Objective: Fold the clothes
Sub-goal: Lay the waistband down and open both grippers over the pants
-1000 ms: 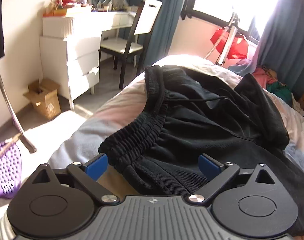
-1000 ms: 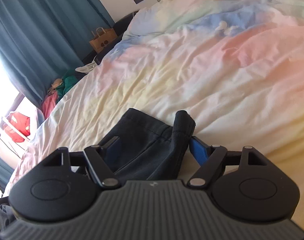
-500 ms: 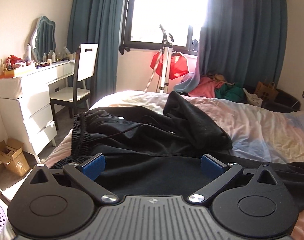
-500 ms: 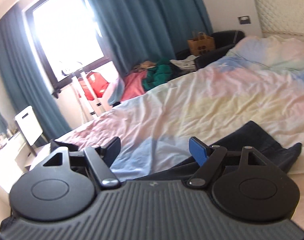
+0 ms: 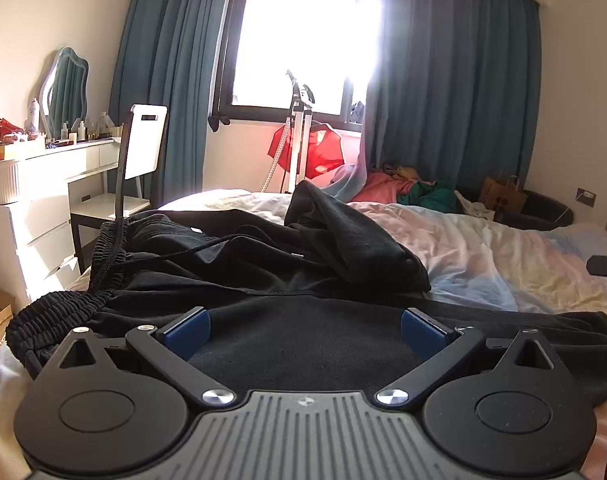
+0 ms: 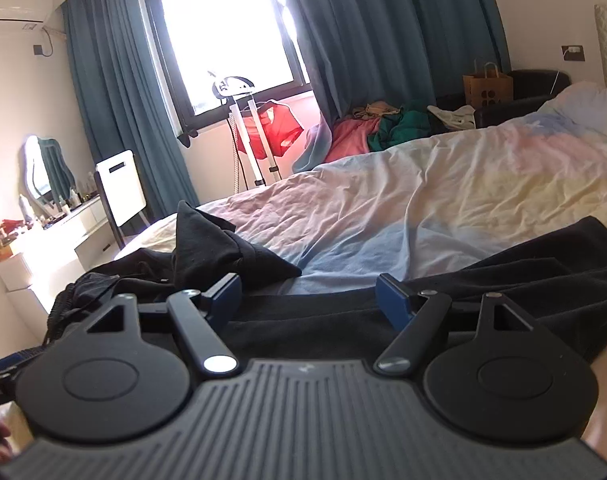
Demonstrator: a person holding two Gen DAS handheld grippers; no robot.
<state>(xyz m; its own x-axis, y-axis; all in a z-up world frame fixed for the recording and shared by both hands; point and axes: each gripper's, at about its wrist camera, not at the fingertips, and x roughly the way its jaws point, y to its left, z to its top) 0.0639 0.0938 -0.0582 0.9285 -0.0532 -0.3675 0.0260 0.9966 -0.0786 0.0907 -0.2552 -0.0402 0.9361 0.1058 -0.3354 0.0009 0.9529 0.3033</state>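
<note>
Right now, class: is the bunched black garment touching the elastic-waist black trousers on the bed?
Touching. The left wrist view shows the bunched black garment lying directly on the black trousers, with no bedsheet visible between them.

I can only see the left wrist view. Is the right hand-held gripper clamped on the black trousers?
Observer: No. The right hand-held gripper is open, fingers wide apart, with the black trousers spread between and below them.
Operator: Anything high on the wall left of the curtains?
Observer: Yes, a white air conditioner is mounted there.
</note>
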